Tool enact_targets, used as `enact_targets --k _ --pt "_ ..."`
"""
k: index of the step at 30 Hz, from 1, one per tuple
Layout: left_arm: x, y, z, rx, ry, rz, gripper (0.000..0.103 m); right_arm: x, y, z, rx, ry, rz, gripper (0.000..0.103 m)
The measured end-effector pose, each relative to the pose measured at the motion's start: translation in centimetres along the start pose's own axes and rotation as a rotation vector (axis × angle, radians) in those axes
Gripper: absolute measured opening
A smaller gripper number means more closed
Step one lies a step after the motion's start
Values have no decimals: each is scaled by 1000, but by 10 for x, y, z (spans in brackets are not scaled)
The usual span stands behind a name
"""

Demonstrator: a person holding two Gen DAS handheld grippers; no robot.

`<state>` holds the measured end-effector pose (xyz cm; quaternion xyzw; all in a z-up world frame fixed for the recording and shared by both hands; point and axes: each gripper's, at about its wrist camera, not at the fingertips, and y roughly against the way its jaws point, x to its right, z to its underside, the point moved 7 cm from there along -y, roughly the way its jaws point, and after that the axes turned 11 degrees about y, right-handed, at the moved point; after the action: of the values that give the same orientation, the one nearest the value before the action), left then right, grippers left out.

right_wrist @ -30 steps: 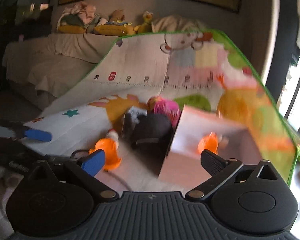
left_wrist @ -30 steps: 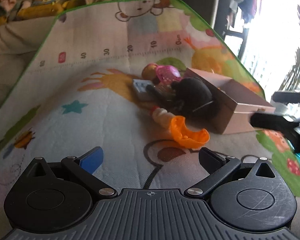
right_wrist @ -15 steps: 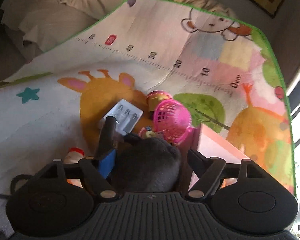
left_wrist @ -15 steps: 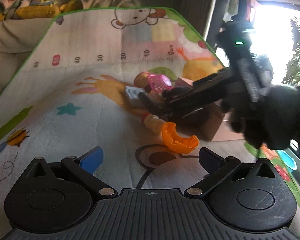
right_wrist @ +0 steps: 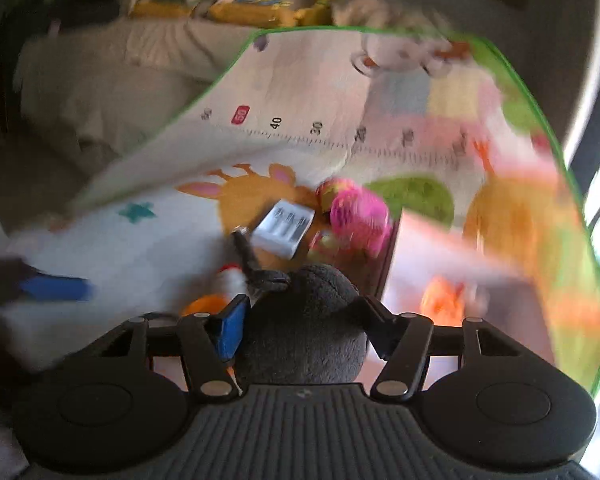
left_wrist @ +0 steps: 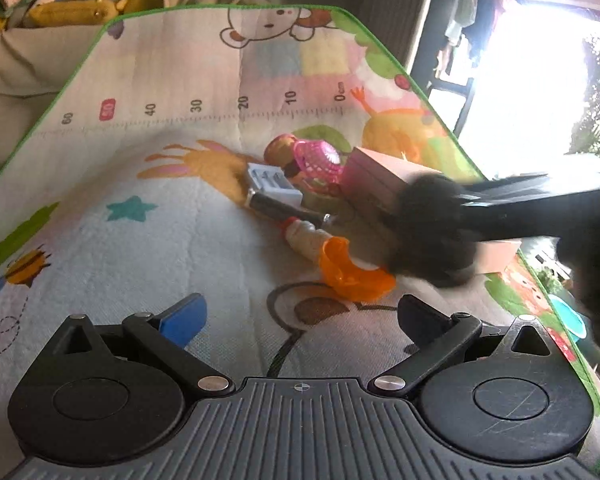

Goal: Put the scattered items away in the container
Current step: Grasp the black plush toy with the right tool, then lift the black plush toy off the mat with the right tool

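Two grippers over a play mat, one holding a dark plush toy

Two handheld grippers work above a colourful play mat [left_wrist: 148, 168] printed with a giraffe, a star and a ruler strip. The right gripper [right_wrist: 300, 320] has its jaws closed on a dark grey plush toy [right_wrist: 304, 332], which fills the gap between the blue pad and the black finger. Seen from the left wrist camera, that same plush toy [left_wrist: 432, 228] hangs in the air just in front of a pink cardboard box [left_wrist: 376, 176], lifted off the mat. The box stands open on the mat's right side, with something orange blurred inside it in the right wrist view.

The left gripper [left_wrist: 300, 316] hovers low over the mat with its jaws wide and nothing between them.

Scattered on the mat beside the box lie an orange toy cup [left_wrist: 352, 272] touching a small bottle with a red cap [left_wrist: 304, 236], a white battery charger [left_wrist: 274, 182], a dark handled object [left_wrist: 284, 208] and a pink toy basket [left_wrist: 318, 158]. Stuffed toys [left_wrist: 72, 4] line a sofa behind the mat.
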<state>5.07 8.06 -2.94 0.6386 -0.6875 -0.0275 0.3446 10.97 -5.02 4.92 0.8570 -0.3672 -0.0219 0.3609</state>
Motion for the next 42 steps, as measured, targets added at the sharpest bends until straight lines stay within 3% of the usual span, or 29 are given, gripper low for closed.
enact_targets --k 4,6,9,13,16,25,33,38,42 --pt "-3 -2 0 -15 21 2 103 13 27 52 -23 -298 -154 62" --pt "-3 -4 0 -28 23 -6 103 22 32 77 -31 -366 -128 64" --pt "-3 -6 1 -46 24 -17 103 39 47 101 18 -461 -90 85" --pt "-3 -8 2 -57 18 -30 103 59 64 120 72 -504 -4 103" --pt "-1 -9 3 -61 0 -46 103 71 69 137 85 -558 4 103" --pt "0 -10 3 -68 -16 -62 103 96 60 178 108 -847 -141 103" --pt "1 -11 4 -74 -25 -69 103 83 63 183 192 -846 -96 103" --pt "2 -12 5 -80 -33 -73 103 67 57 172 164 -731 -250 103" --pt "2 -12 5 -80 -35 -74 103 52 56 163 155 -655 -246 103"
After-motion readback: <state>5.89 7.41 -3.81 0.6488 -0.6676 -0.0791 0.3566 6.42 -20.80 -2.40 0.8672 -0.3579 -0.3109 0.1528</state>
